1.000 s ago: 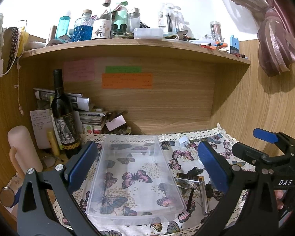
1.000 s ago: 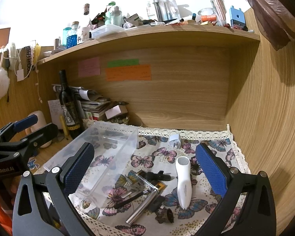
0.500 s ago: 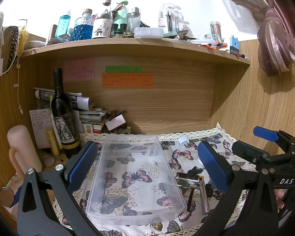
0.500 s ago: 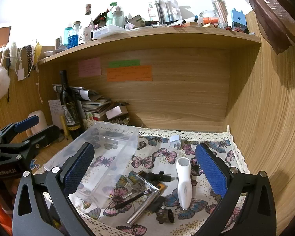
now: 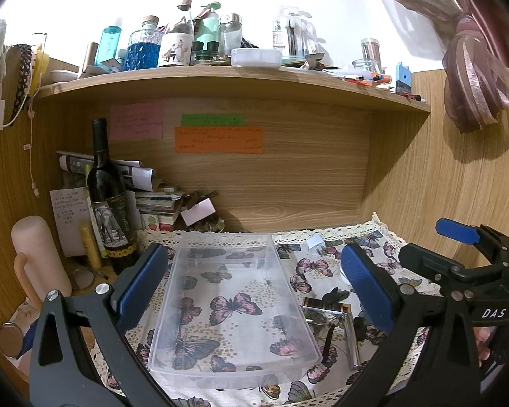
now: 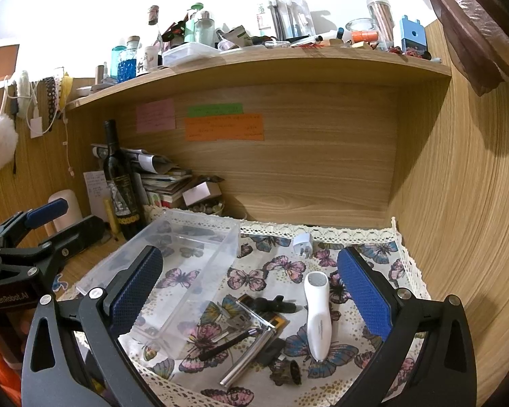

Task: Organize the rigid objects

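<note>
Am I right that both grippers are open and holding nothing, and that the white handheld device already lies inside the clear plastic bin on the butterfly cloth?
Not quite. The white handheld device lies on the butterfly cloth, outside the clear plastic bin, which holds nothing, as the right wrist view shows. The rest stands: the left gripper and right gripper are open and hold nothing.

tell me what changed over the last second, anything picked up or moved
Almost nothing. Both grippers, left and right, hang open and empty; the right view has shifted only slightly. The clear plastic bin, white handheld device, metal tube and white plug lie where they were.
</note>
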### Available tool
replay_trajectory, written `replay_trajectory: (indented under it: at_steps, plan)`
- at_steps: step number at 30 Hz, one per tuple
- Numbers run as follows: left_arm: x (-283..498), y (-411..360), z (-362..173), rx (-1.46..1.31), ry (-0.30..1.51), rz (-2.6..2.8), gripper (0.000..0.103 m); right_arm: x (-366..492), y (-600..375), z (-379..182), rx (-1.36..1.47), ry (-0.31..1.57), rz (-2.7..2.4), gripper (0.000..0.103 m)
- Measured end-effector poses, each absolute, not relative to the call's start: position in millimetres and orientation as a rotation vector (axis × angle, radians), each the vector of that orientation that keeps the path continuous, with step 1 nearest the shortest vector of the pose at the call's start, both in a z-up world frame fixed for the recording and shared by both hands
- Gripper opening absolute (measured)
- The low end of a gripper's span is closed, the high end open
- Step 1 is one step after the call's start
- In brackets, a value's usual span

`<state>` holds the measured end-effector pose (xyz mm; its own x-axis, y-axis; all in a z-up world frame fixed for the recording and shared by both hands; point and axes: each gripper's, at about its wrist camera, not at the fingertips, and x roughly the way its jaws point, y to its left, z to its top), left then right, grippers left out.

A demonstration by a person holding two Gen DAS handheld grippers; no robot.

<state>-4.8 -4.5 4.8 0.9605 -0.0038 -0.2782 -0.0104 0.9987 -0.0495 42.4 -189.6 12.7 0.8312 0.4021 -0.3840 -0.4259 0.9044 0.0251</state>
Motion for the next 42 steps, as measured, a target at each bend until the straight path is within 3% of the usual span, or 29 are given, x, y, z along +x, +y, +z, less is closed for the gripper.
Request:
replay_trajectory:
  at_steps: [20, 22, 30, 34, 42]
  plan:
    - [15.4, 3.7, -7.8, -0.072, 0.371, -0.06, 0.102, 58.6, -184.6, 1.3, -0.06, 0.442, 0.464, 0.103]
    - [21.4, 9.0, -11.0, -0.076, 0.403, -0.062, 0.085, 63.0, -184.8, -2.2, -0.059, 0.457, 0.465, 0.1]
    - [55.6, 50.3, -29.8, -0.084, 0.581, 0.006, 0.062, 92.1, -189.6, -19.9, -0.079, 0.57, 0.46, 0.072]
    - [72.5, 69.3, -40.4, -0.079, 0.681, 0.021, 0.045, 105.9, -195.1, -29.3, -0.088, 0.624, 0.428, 0.064]
    - [96.7, 97.0, -64.8, -0.076, 0.848, 0.047, 0.027, 133.1, -212.9, -52.6, -0.088, 0.751, 0.357, 0.049]
